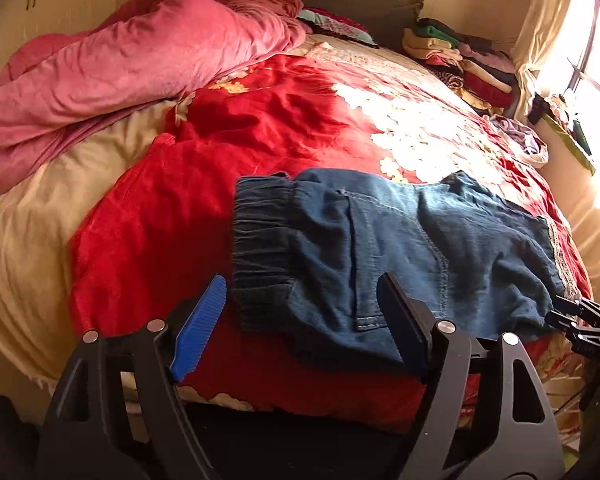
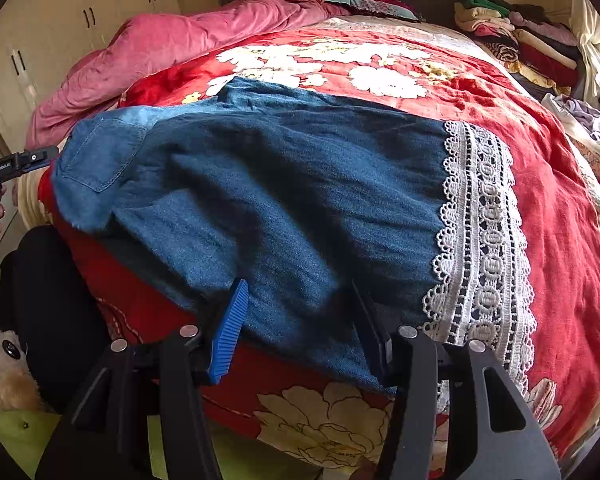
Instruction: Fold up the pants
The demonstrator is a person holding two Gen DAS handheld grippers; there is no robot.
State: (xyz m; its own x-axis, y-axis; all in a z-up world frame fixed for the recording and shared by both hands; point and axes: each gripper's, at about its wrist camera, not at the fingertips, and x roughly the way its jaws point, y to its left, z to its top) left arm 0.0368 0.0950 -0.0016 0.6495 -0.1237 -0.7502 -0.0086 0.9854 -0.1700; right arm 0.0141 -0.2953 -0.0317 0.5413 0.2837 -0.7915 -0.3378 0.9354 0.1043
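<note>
Left gripper (image 1: 302,320): jaws wide, nothing pinched; the elastic waistband (image 1: 260,248) lies between the fingers, pads clear of cloth. Pants (image 2: 284,200) lie flat across the near edge of the red floral blanket (image 1: 260,120), waist at 9 o'clock, lace-trimmed hem (image 2: 480,240) at 3 o'clock. Right gripper (image 2: 300,328): jaws partly open over the leg's near edge, gripping nothing.

Judgement: a fold appears just laid. Next, pinch both near corners evenly, lift together, and carry the hem toward the waist, keeping the edges aligned.

Count: one pair of pants, two grippers, one pink quilt (image 1: 120,72) at 11 o'clock, one clothes pile (image 2: 520,40) at 1 o'clock.
</note>
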